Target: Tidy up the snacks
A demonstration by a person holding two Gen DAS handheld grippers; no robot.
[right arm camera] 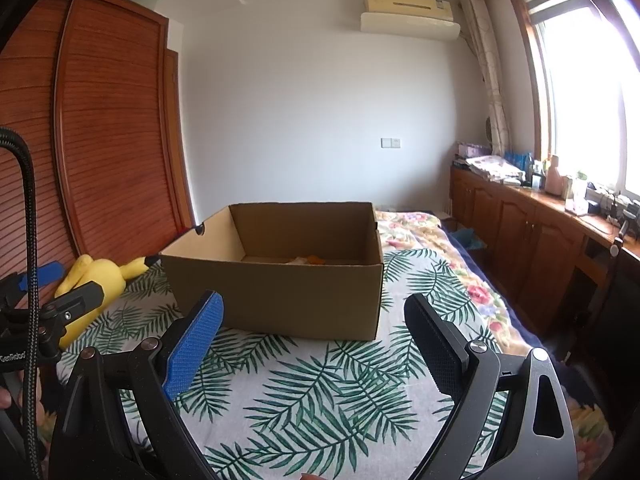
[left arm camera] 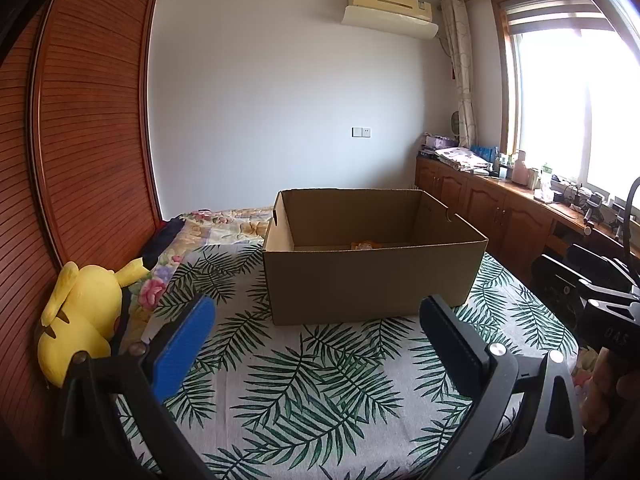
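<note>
**Over a leaf-print bedspread, two grippers face an open carton**

Above the bedspread (left arm camera: 320, 380), the left gripper (left arm camera: 316, 344) and right gripper (right arm camera: 316, 340) hover level, jaws spread wide and holding nothing. Only the right view shows the left tool side-on. Beyond, the cardboard box (left arm camera: 372, 280) holds an orange snack packet (right arm camera: 314, 259), beside a yellow plush toy (left arm camera: 80, 316).

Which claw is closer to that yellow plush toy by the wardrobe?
Left. The left claw hangs open right beside the yellow plush toy, at the bed's wardrobe side. The right claw, also open, is farther toward the window side, with the left one between it and the toy.
</note>
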